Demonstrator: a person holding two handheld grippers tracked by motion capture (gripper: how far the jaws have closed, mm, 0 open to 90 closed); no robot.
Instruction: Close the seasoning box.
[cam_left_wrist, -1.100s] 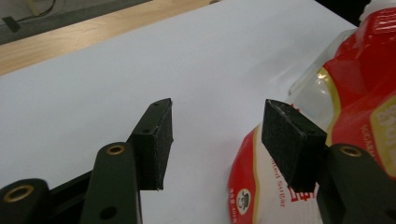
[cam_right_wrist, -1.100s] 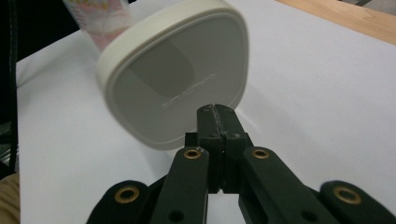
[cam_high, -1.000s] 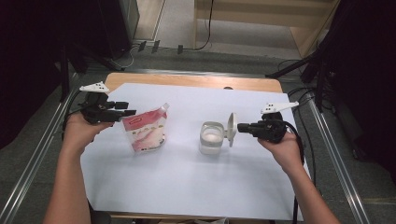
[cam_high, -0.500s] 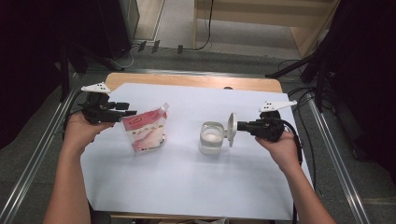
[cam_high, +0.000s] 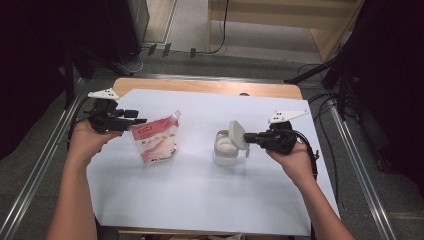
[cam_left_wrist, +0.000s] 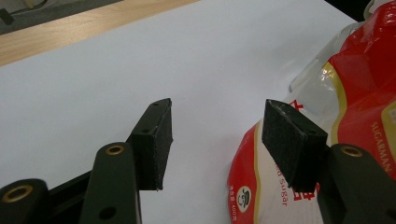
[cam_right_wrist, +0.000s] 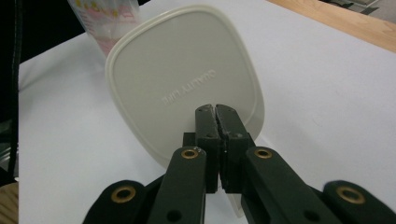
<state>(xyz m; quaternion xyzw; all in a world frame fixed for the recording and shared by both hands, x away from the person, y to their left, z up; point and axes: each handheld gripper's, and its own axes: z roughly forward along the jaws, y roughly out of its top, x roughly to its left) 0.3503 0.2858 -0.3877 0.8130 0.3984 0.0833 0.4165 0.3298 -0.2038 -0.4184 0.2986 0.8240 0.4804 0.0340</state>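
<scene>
Lid (cam_right_wrist: 187, 84) pinched at edge in right hand-held gripper (cam_high: 254, 137), jaws clenched, held tilted just above clear jar (cam_high: 225, 149) mid-counter. Left hand-held gripper (cam_left_wrist: 217, 135) released, jaws straddling sugar pouch (cam_high: 154, 140) edge. Judgement: keep lid grip firm, move it clear of jar; close left squarely before lifting pouch.

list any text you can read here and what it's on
"QUALITY LIFE": raised letters on the lid, seen mirrored and faint, so only likely.
"SUGARMAN": up the right edge of the pouch.
"sugar": white print low on the pouch, in the left gripper view.
"400": tiny print under the pouch's round logo; the unit after it is too small to read.
The pouch's red label in the high view is too blurred to read.
</scene>
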